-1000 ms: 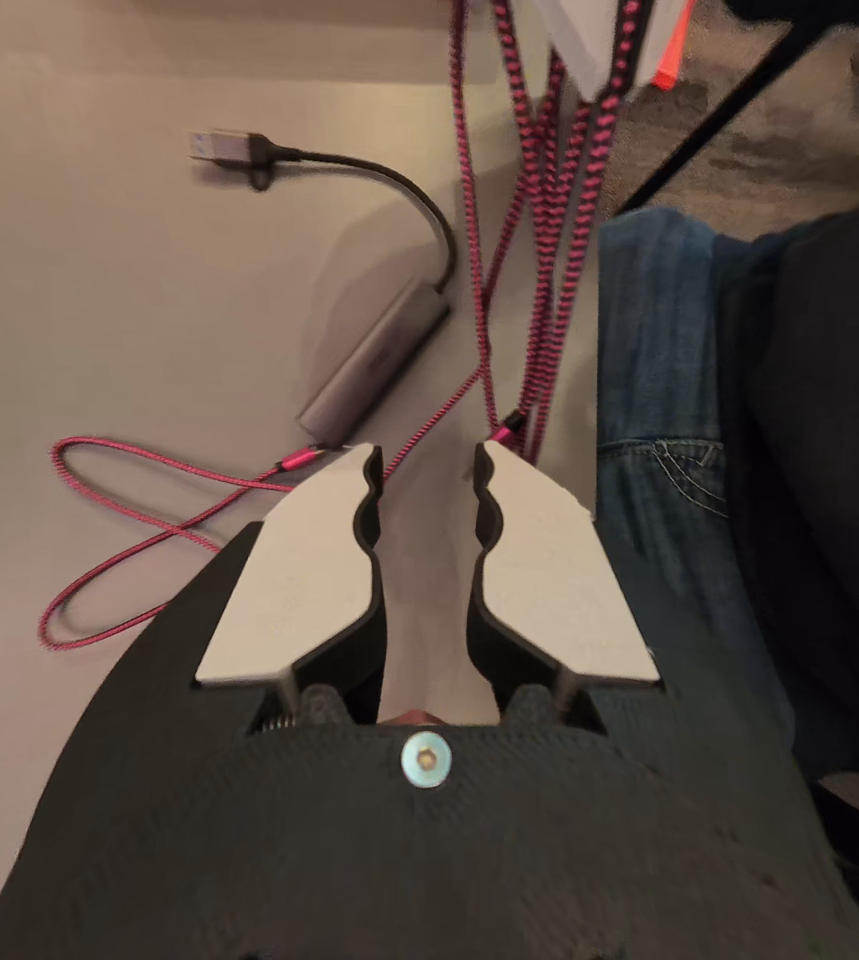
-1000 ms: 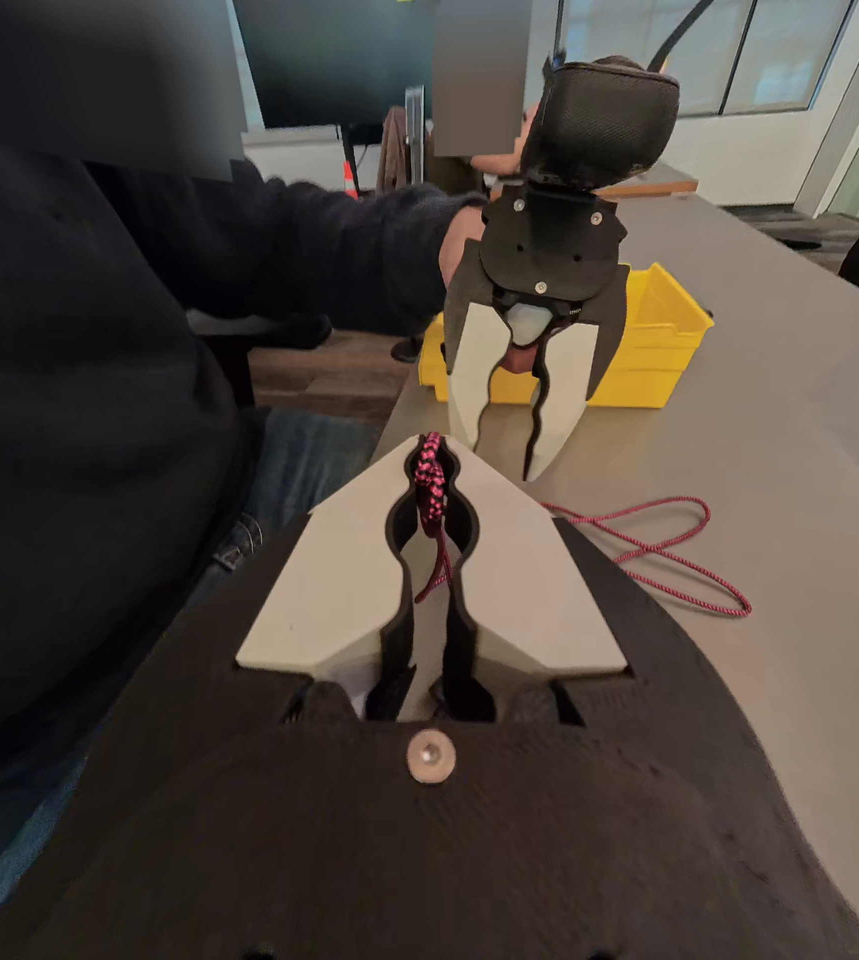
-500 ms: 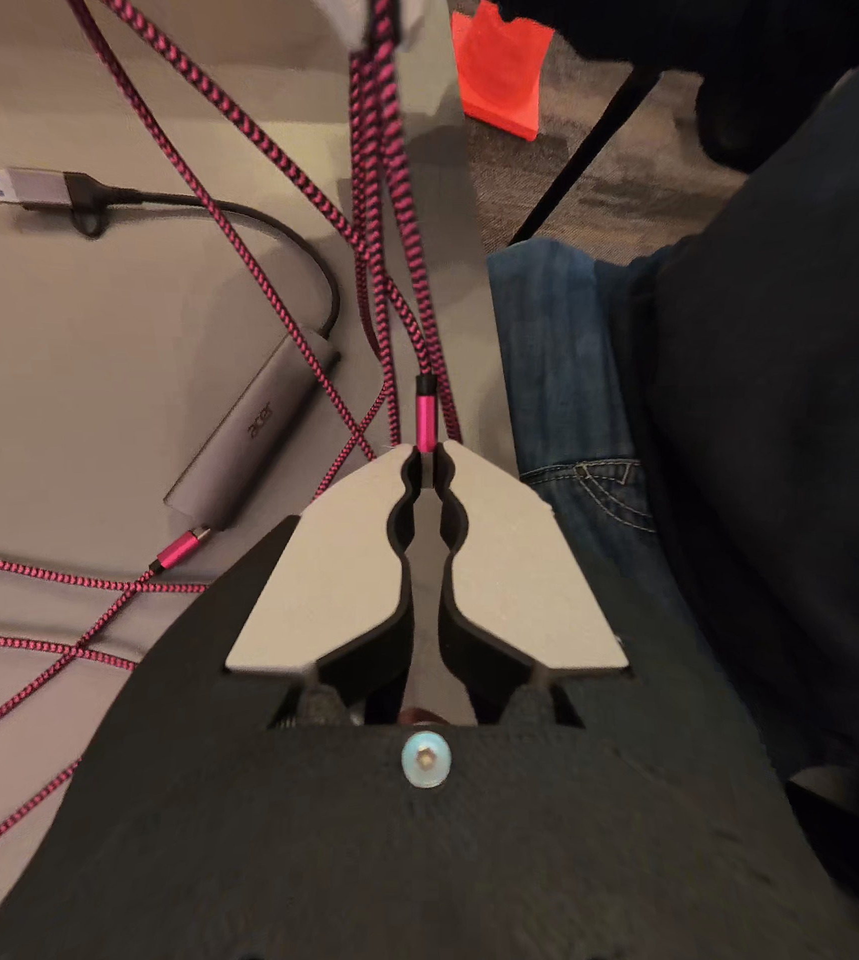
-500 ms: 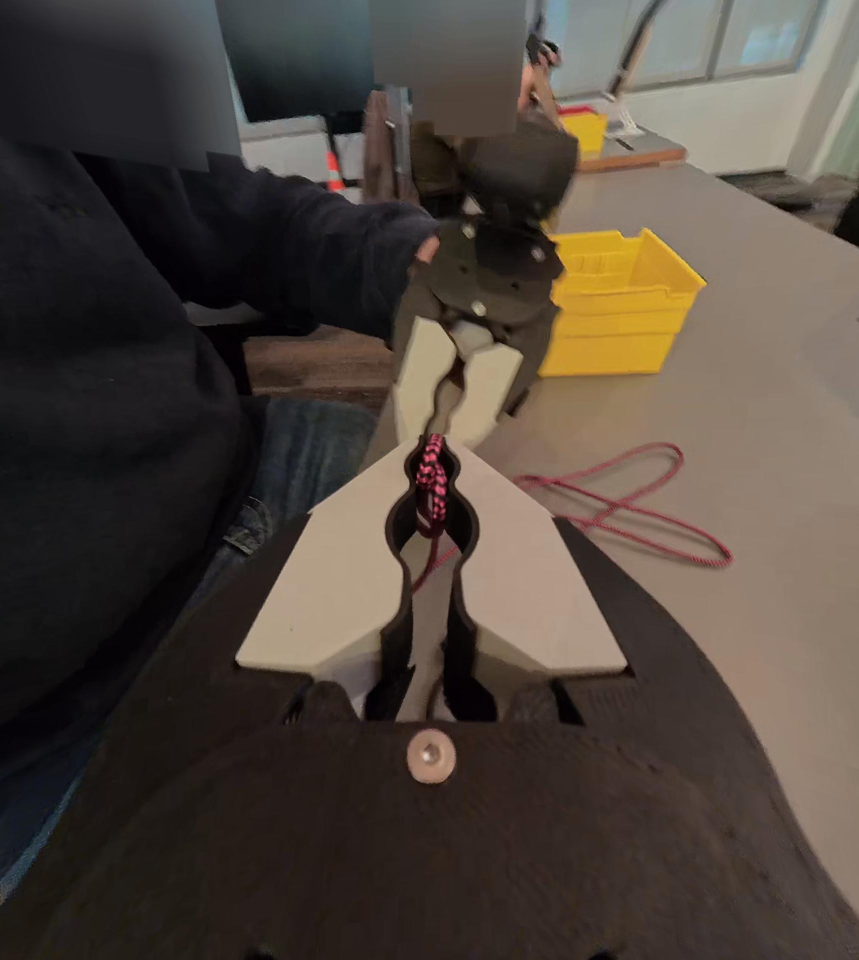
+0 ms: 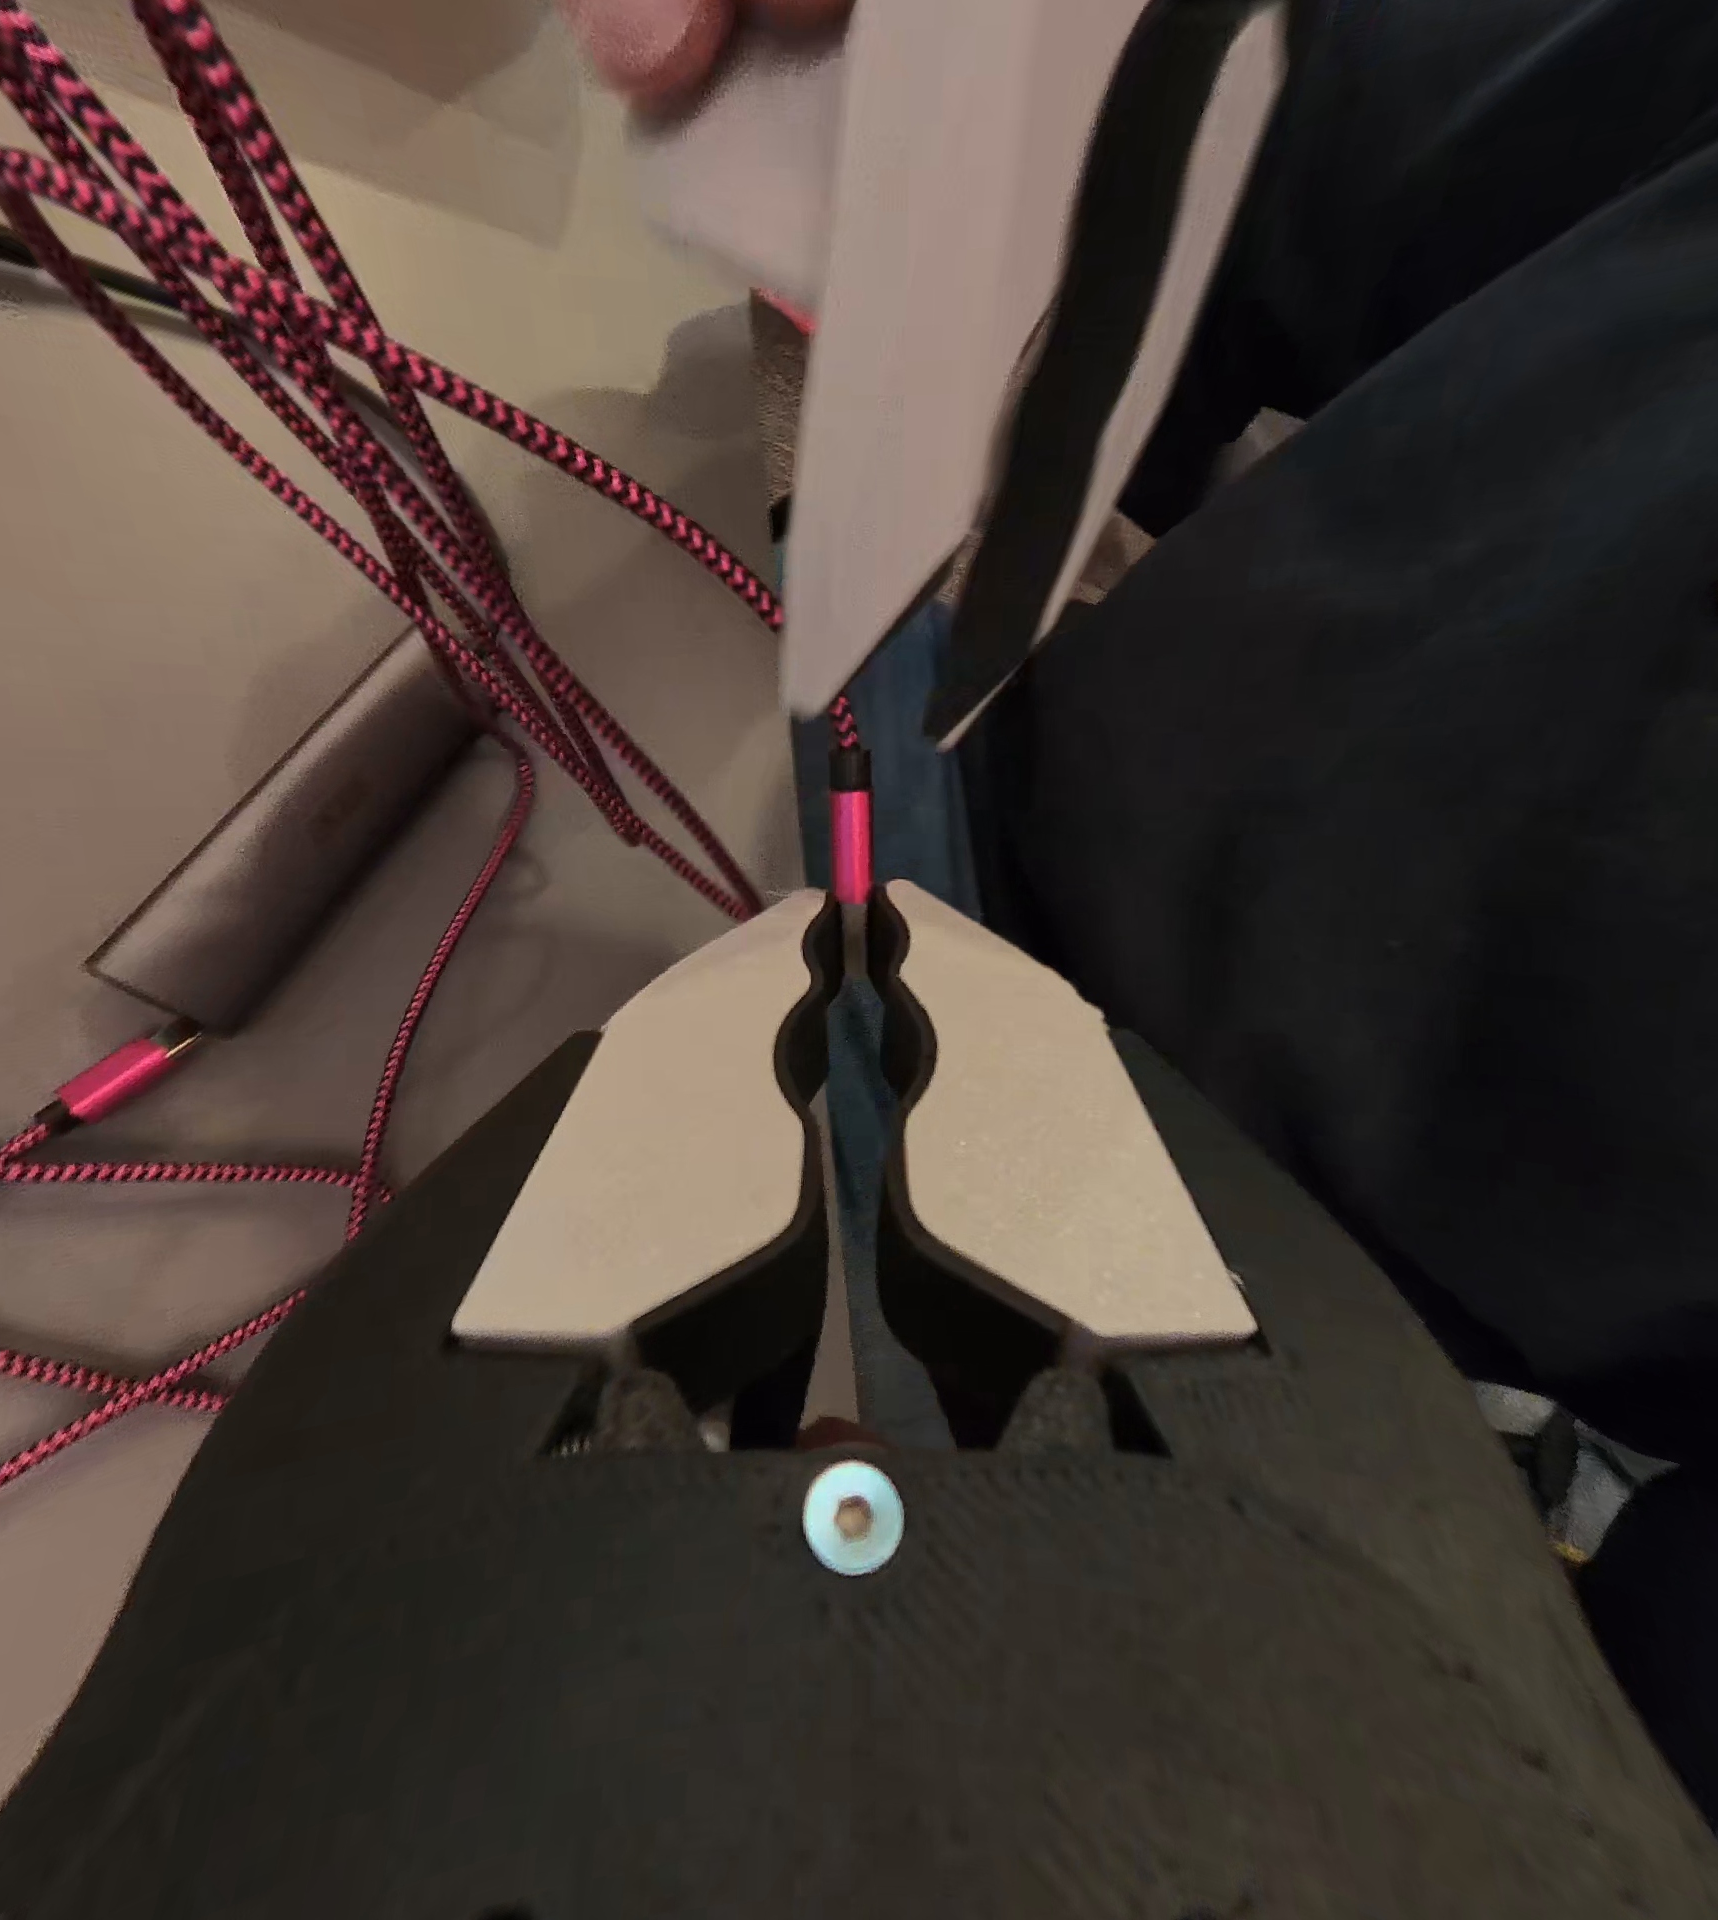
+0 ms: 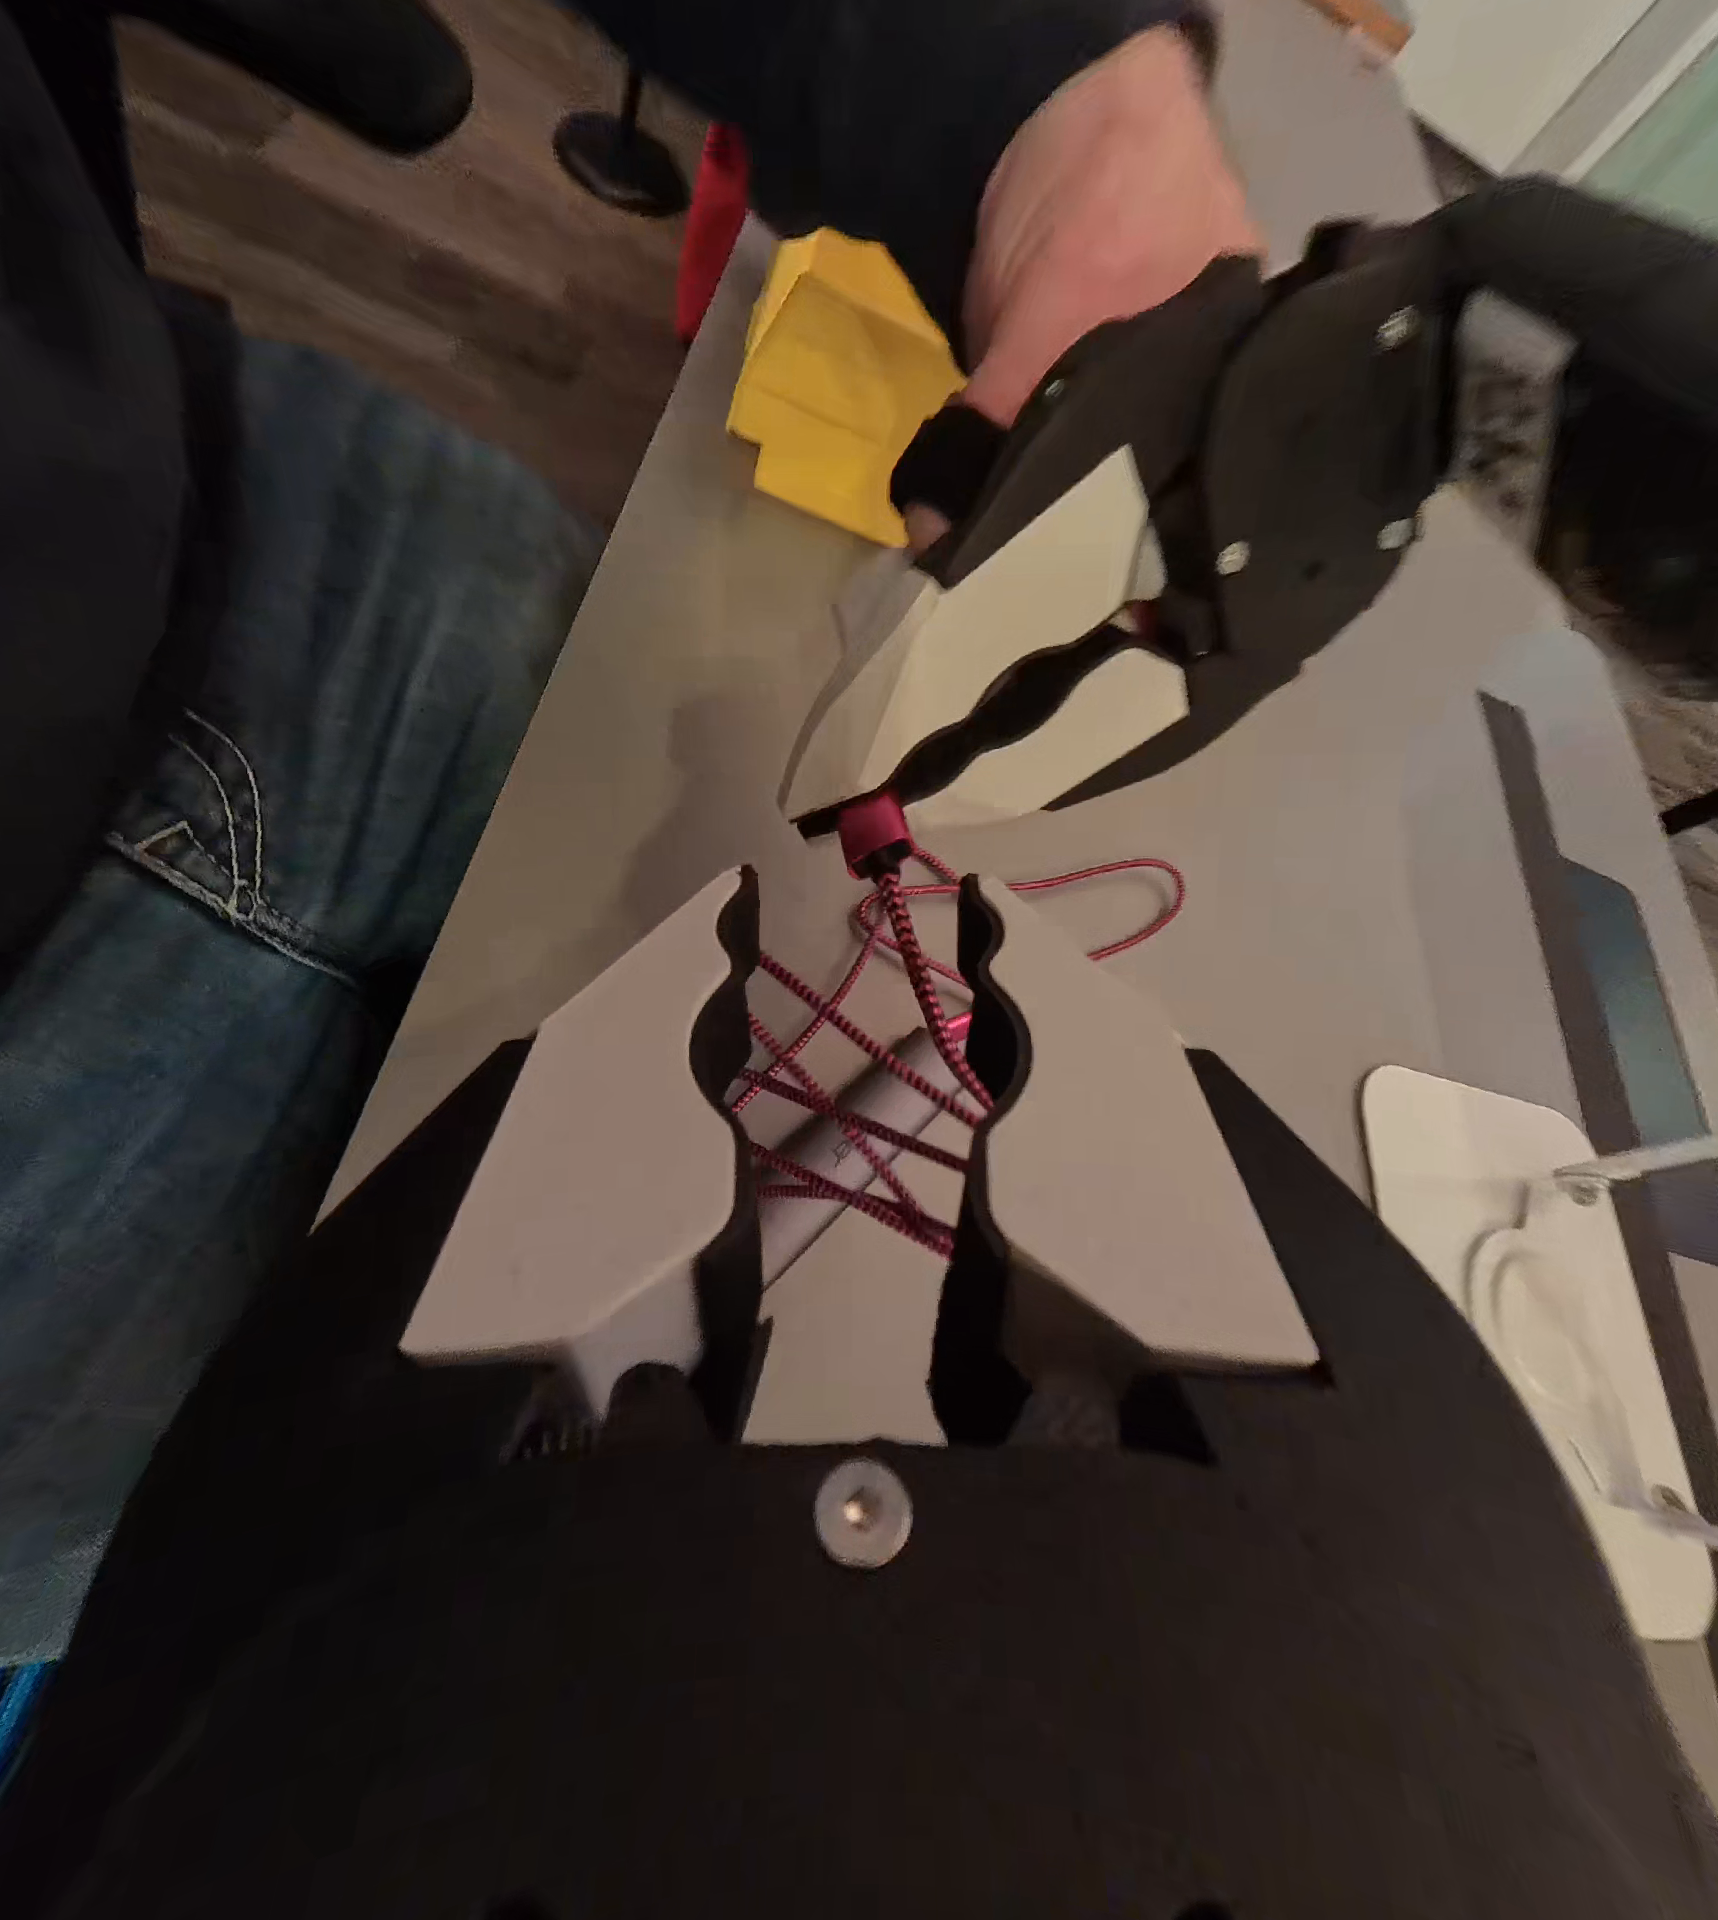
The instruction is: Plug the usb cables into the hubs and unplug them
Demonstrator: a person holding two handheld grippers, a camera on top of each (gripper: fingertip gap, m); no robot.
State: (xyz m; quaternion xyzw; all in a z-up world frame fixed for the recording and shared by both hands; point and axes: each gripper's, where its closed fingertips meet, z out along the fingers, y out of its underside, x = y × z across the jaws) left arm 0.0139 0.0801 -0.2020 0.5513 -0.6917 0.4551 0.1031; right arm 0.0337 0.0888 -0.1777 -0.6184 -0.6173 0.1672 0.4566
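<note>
My left gripper [image 5: 853, 899] is shut on the pink metal plug [image 5: 850, 836] of a pink-and-black braided USB cable [image 5: 315, 343], held just past the table edge. The right wrist view shows the same grip: the left gripper [image 6: 860, 805] pinches the plug [image 6: 870, 826]. My right gripper [image 6: 860, 894] is open; the cable [image 6: 912, 966] runs loosely between its fingers without touching the pads. The right gripper's fingers [image 5: 896, 364] hang open just above the plug in the left wrist view. A grey hub [image 5: 283, 873] lies on the table with another pink plug [image 5: 122, 1070] at its end; it also shows between my right fingers [image 6: 865, 1132].
Loops of braided cable cross the grey table [image 5: 107, 623]. A yellow bin [image 6: 834, 384] stands at the far table edge. A white flat object [image 6: 1520, 1299] lies to the right. The person's jeans [image 6: 159, 935] and dark top sit close beside the table edge. Both grippers' tips are close together, under 4 cm apart. Both grippers' tips are roughly 40 cm from the white flat object [image 6: 1520, 1299].
My left gripper closed on the pink plug. My right gripper, shut on the braided cable before, has opened and let it go, and has tilted down over the hub.
</note>
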